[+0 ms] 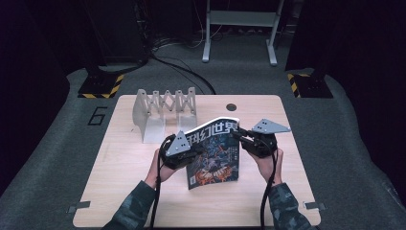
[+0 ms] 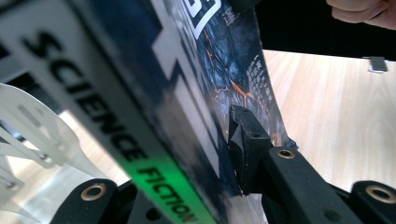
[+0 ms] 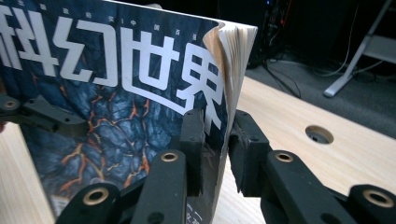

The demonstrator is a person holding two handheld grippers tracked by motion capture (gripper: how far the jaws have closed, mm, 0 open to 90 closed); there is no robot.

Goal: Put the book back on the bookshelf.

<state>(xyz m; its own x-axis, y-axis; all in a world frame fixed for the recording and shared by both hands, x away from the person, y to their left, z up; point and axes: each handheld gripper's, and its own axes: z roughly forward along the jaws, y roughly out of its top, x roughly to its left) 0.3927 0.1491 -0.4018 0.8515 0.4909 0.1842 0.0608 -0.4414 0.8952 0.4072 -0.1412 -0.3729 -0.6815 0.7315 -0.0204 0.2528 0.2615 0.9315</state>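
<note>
A: We start at the right gripper (image 3: pixel 215 154): in its own view the two black jaws stand narrow, closed on the open edge of the magazine (image 1: pixel 214 152), one on the cover and one behind the fanned pages.

B: And the left gripper (image 1: pixel 184 152)? In its view we see one jaw flat against the cover; the other is hidden behind the spine, so we take it as clamped on the magazine at that edge.

A: The magazine stands upright between the two, its foot on the table (image 1: pixel 124 191), near the middle. Our hands hide part of its lower corners.

B: On the spine we read "SCIENCE FICTION" over a green band. The cover bears large white Chinese characters; the small print is too blurred for us.

A: Behind it, well apart, stands a white folding rack (image 1: pixel 163 111). The table is pale wood with a round hole (image 1: pixel 231 106).

B: Grey carpet lies round it, marked "6" (image 1: pixel 97 116), with a dark room and a metal frame (image 1: pixel 239 28) beyond.
</note>
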